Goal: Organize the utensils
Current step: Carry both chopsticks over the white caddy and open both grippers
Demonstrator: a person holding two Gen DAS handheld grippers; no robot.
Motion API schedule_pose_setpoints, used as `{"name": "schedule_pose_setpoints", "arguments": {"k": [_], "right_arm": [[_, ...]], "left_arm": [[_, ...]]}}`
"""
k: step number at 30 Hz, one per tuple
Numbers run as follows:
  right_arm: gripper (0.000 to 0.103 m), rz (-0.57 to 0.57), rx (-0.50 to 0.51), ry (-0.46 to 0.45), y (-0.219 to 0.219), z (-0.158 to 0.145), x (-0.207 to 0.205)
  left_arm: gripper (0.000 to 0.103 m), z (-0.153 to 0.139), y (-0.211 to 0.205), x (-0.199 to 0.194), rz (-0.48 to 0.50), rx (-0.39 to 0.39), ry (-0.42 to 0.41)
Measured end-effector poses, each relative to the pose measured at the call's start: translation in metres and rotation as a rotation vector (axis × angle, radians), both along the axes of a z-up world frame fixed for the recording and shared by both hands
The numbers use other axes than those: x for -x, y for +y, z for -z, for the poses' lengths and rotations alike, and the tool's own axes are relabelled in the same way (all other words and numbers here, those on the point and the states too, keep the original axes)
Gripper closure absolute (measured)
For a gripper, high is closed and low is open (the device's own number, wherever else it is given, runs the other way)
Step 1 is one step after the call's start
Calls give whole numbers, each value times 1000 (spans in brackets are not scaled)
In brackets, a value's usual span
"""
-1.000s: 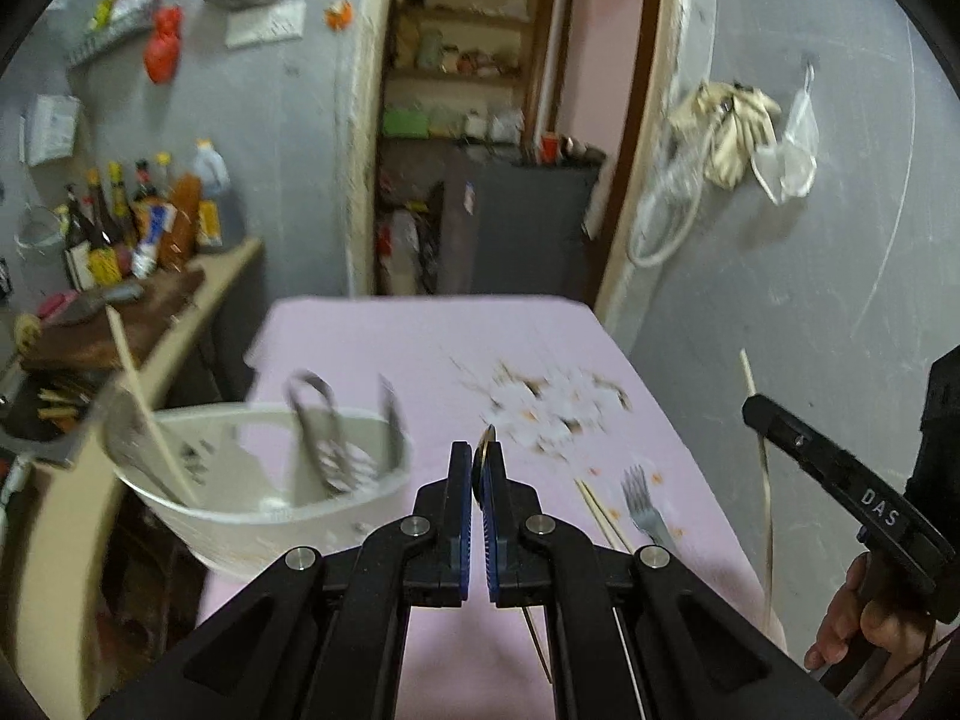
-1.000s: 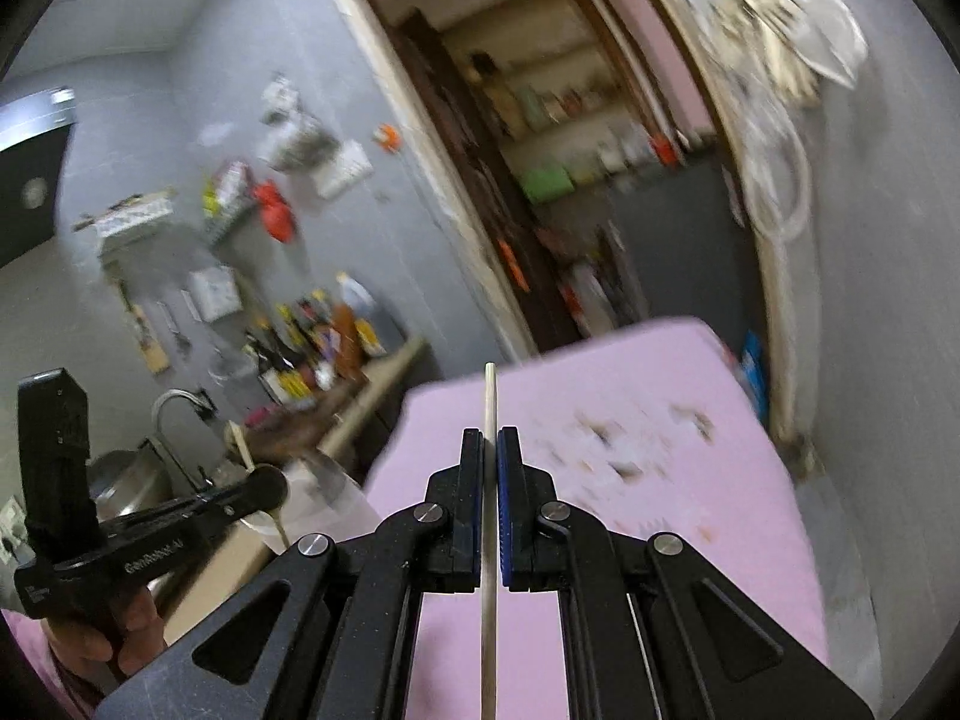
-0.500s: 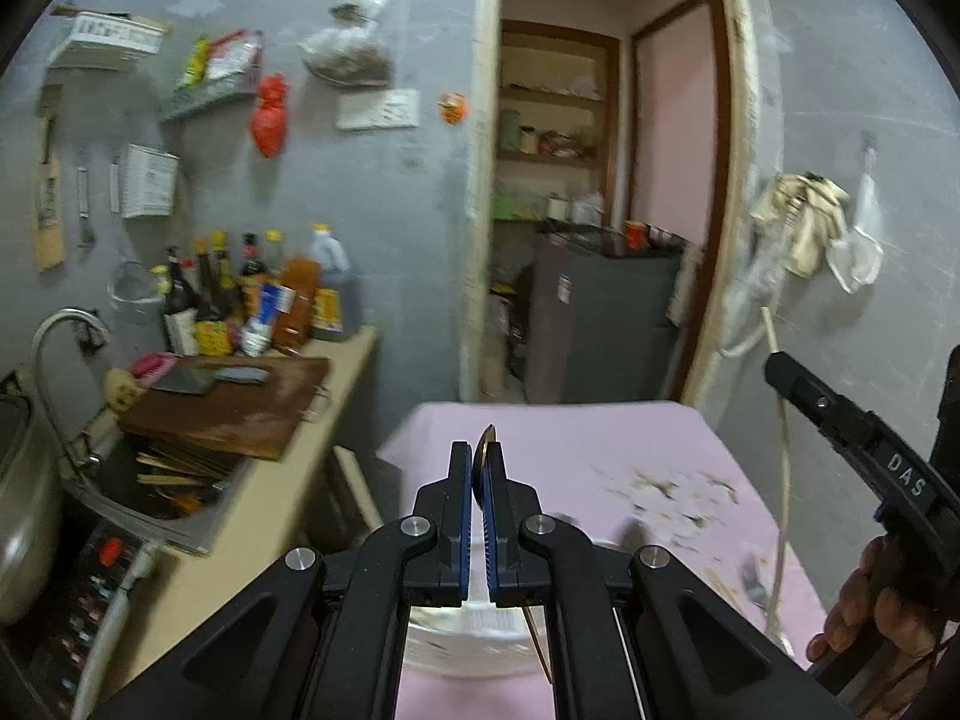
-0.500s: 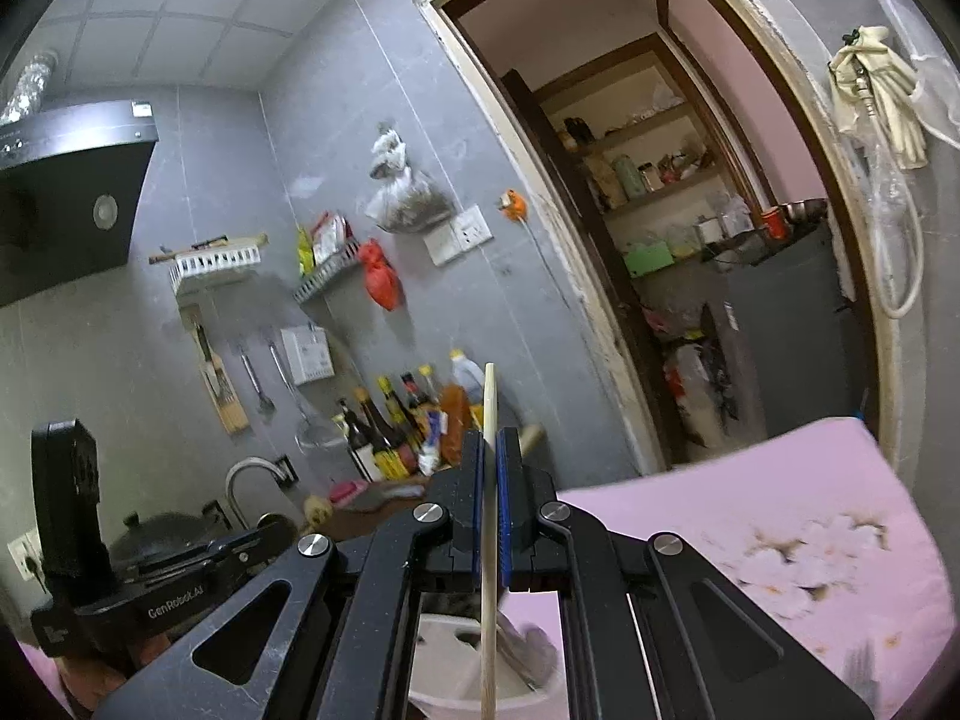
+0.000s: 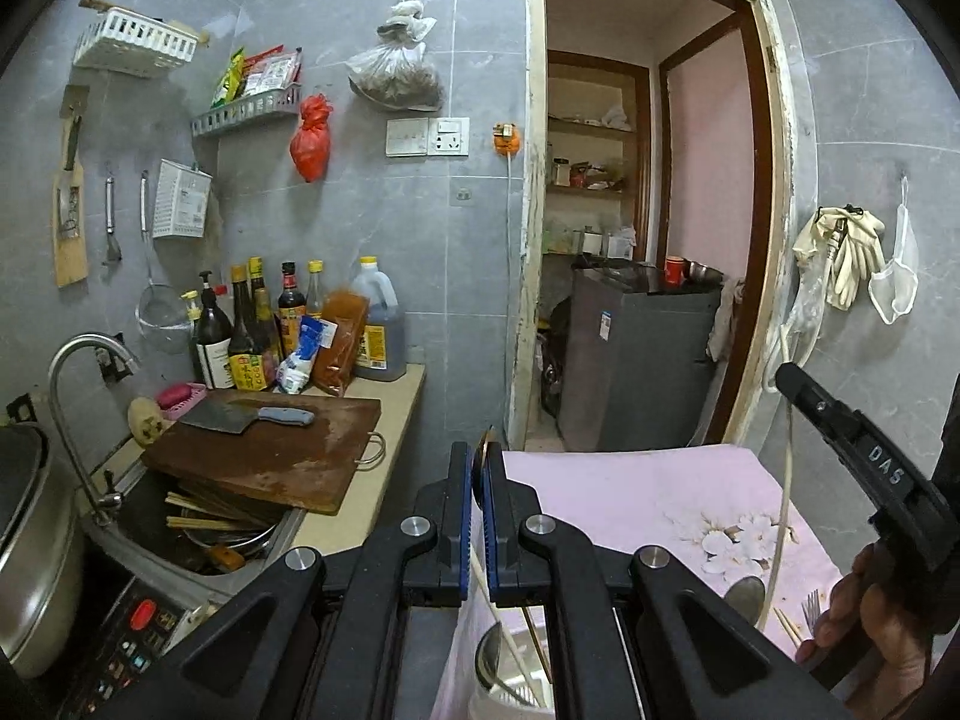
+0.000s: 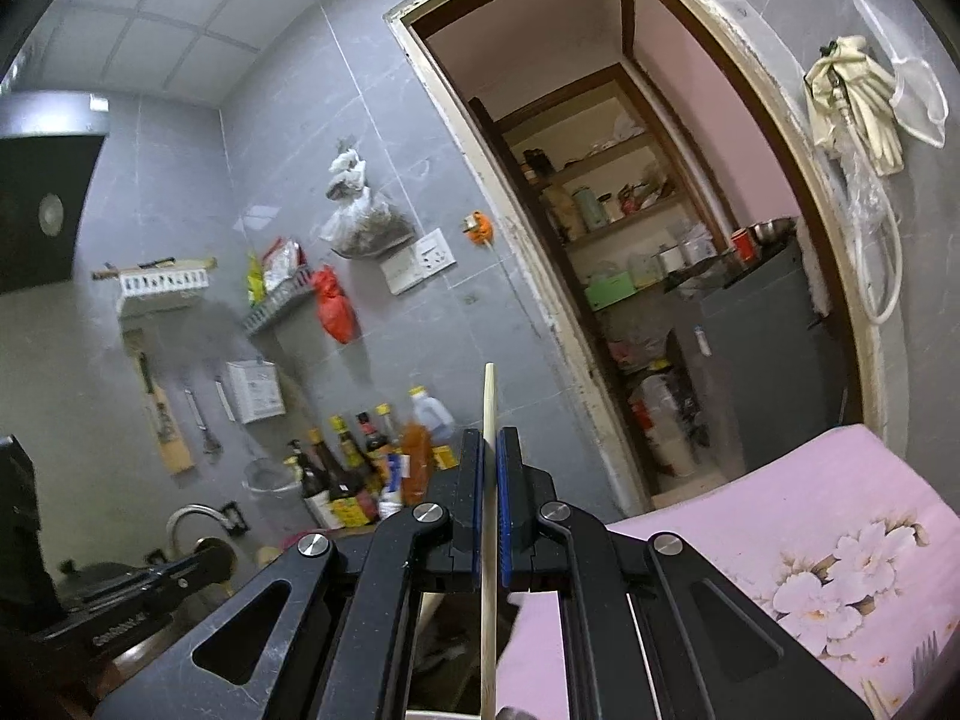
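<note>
grey tiled kitchen, right gripper [image 6: 489,468] marked "das" clamps chopstick [image 6: 489,414], left gripper [image 5: 478,474] pinches thin utensil [image 5: 483,439]

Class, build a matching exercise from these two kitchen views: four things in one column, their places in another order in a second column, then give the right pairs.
Things
1. cleaver
2. chopstick
3. fork
4. rubber gloves

Places
A. hanging on the wall right of the doorway
B. lying on the brown cutting board
C. clamped between the right gripper's fingers
D. lying on the pink tablecloth

Pairs: 1-B, 2-C, 3-D, 4-A
</note>
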State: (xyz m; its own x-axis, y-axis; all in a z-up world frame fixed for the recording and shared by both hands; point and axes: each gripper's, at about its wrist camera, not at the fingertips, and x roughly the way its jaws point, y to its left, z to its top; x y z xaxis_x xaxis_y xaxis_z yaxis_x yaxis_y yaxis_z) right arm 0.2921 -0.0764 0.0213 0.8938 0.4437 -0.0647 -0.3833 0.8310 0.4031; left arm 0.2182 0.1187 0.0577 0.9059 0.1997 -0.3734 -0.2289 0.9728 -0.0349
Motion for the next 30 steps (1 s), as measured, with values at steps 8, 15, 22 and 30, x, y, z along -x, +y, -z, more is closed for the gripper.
{"name": "schedule_pose_setpoints", "arguments": {"k": [8,15,22,30], "right_arm": [[99,33,26,31,6,20,-11],[99,45,49,42,8,30,-8],[99,49,67,52,8,37,-5],[99,45,83,110,3,41,-2]], "left_arm": [[99,22,-9,-20,66,-56,26],[99,38,-19,-25,119,-85,54],[99,50,-22,-22,131,-105,78],[99,53,-17,-23,152,-59,137]]}}
